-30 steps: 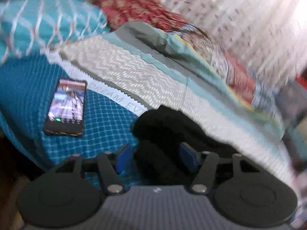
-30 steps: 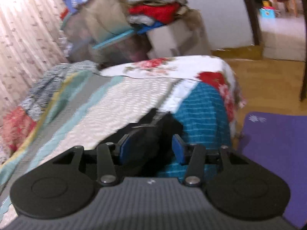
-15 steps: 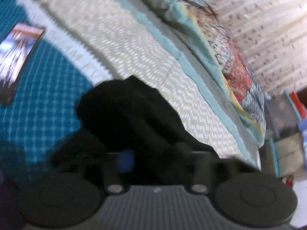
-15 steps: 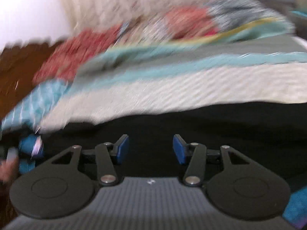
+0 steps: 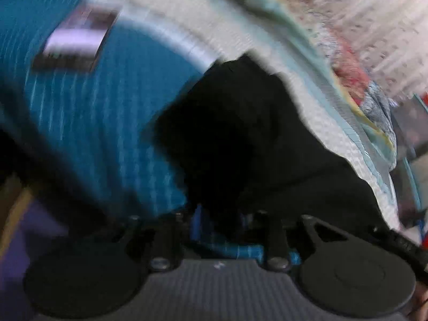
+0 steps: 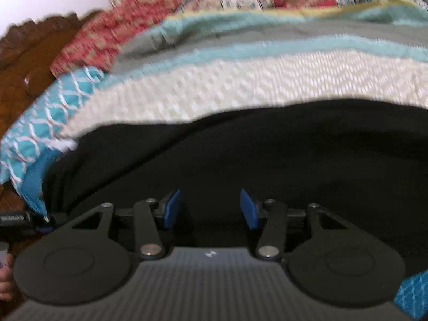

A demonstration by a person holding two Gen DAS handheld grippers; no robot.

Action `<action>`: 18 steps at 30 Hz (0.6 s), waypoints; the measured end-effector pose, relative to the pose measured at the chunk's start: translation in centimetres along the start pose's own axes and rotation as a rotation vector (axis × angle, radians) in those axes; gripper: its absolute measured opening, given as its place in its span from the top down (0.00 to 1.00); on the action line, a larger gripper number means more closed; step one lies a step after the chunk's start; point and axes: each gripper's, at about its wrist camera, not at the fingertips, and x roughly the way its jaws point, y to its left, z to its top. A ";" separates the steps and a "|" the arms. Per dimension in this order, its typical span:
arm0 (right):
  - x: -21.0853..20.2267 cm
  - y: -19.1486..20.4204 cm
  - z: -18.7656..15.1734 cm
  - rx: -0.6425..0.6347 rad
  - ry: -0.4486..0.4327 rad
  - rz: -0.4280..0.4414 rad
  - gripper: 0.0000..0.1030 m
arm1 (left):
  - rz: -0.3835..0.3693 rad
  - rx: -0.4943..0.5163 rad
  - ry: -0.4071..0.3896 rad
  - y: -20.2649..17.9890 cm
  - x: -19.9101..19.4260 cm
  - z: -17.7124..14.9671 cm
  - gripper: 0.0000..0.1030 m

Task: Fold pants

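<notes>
Tilting downward, both grippers, left gripper (image 5: 218, 224) and right gripper (image 6: 211, 208), over black pants (image 6: 267, 155)

Teal bedspread with a pale grid print (image 5: 88, 123), covering the bed from 9 to 7 o'clock in the left wrist view. Dark rectangular smartphone with a lit screen (image 5: 76, 44), blurred, lying on that bedspread at 10 o'clock. Cream woven blanket with a pale teal border stripe (image 6: 240, 85), across the middle of the right wrist view. Red floral patterned quilt (image 6: 120, 26) at 11 o'clock. Brown wooden floor (image 6: 24, 61) at 9 o'clock.
</notes>
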 end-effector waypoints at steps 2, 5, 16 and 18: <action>-0.3 0.1 -0.4 0.003 0.004 0.000 0.49 | -0.025 0.017 -0.034 -0.4 -1.3 0.3 0.59; -1.6 -0.1 -0.4 0.007 -0.038 0.006 0.49 | -0.062 0.086 -0.129 -1.4 -3.9 1.2 0.48; -6.5 -6.3 -1.0 0.174 -0.156 -0.126 0.49 | -0.186 0.013 -0.288 -1.7 -7.6 5.6 0.50; -7.5 -7.6 -1.0 0.198 -0.180 -0.162 0.49 | -0.184 0.057 -0.283 -2.9 -6.9 6.1 0.51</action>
